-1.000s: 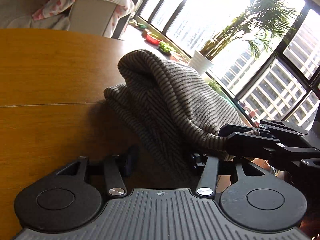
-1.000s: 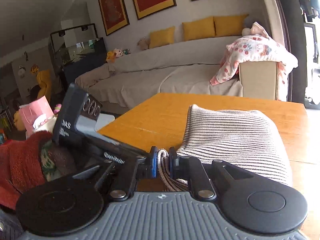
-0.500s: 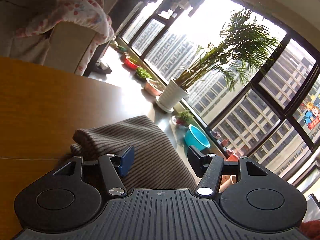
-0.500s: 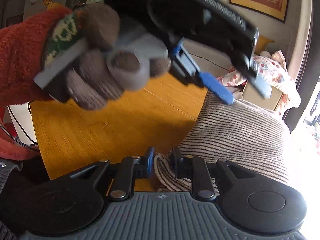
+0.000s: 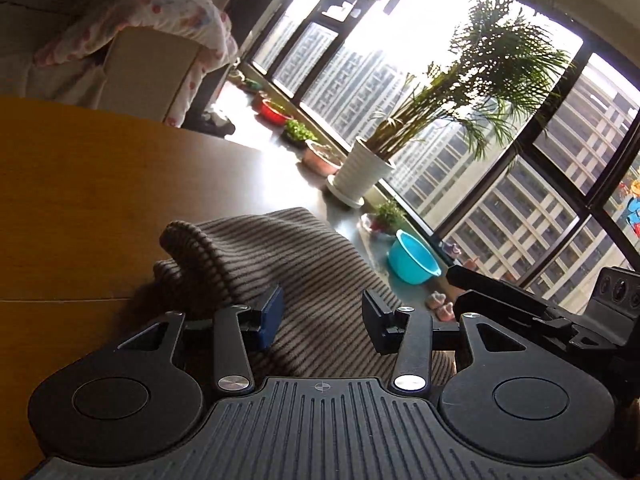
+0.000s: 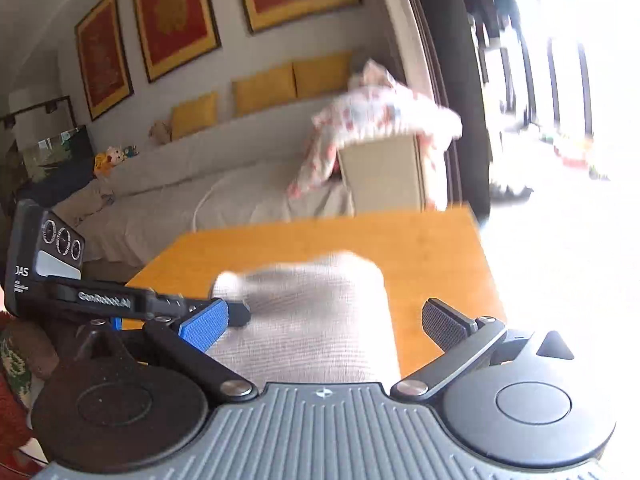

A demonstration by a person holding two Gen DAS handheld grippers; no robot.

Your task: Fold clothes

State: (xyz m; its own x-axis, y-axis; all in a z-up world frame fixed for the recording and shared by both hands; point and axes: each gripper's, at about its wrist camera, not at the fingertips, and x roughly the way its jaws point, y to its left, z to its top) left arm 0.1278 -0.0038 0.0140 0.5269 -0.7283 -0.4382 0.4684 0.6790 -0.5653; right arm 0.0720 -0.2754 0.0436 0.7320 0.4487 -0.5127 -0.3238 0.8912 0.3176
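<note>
Left view: left gripper (image 5: 322,320) jaws closing over striped sweater (image 5: 296,256), not pinching; palm (image 5: 472,92) beyond.
Right view: right gripper (image 6: 324,320) jaws opening wide above sweater on desk (image 6: 436,248); sofa (image 6: 200,196) behind.

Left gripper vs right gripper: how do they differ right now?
The left gripper has a moderate gap and is closing; the right gripper is spread wide and opening. The left gripper's view is sharp, facing the window; the right gripper's view is motion-blurred, facing the sofa. Shared: both sit over the striped sweater on the wooden table, fabric between the fingers but neither visibly pinching it.
</note>
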